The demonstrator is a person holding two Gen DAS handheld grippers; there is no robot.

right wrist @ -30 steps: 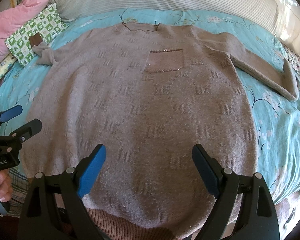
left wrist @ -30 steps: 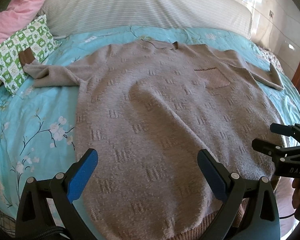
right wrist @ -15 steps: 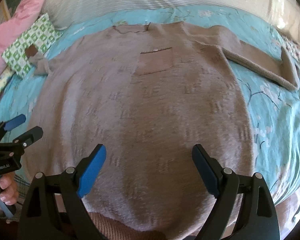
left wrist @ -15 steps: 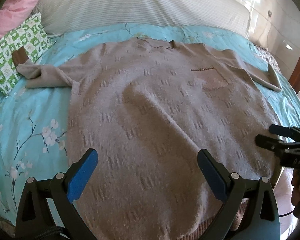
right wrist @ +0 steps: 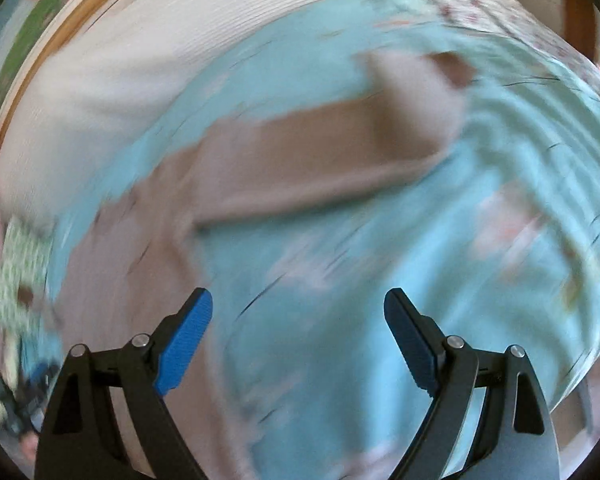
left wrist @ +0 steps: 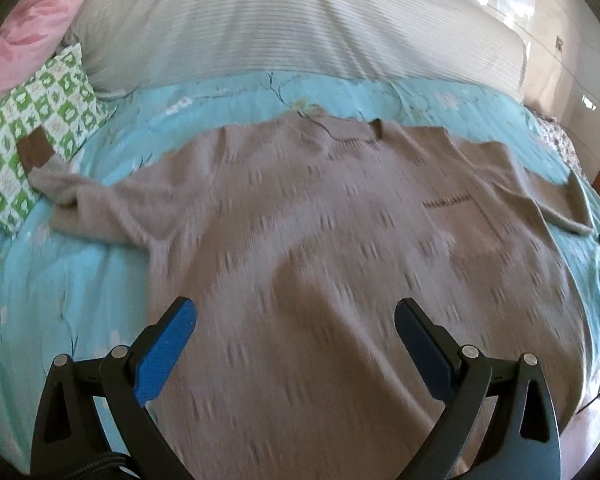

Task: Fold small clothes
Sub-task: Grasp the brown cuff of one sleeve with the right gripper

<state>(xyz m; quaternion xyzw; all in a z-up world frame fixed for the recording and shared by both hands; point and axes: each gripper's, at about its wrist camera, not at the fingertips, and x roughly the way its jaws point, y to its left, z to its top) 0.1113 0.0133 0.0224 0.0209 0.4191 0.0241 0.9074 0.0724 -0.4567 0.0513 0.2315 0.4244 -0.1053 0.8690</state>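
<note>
Turquoise bedspread, tan sweater spread flat (sleeves out), both tools gaping, empty.

Left wrist view looks low across the sweater toward the pillows; right wrist view, blurred, faces its right sleeve close up; both share the bed

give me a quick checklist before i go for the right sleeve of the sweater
1. Right gripper open and empty: ok.
2. Left gripper open, holding nothing: ok.
3. Sweater spread on the bed: ok, with a shallow wrinkle mid-body.
4. Right sleeve ahead of the right gripper, unobstructed: ok.
5. Sleeve cuff lying flat: cannot tell, view blurred.
6. Left sleeve clear of the green pillow: not ok, cuff rests on it.
</note>
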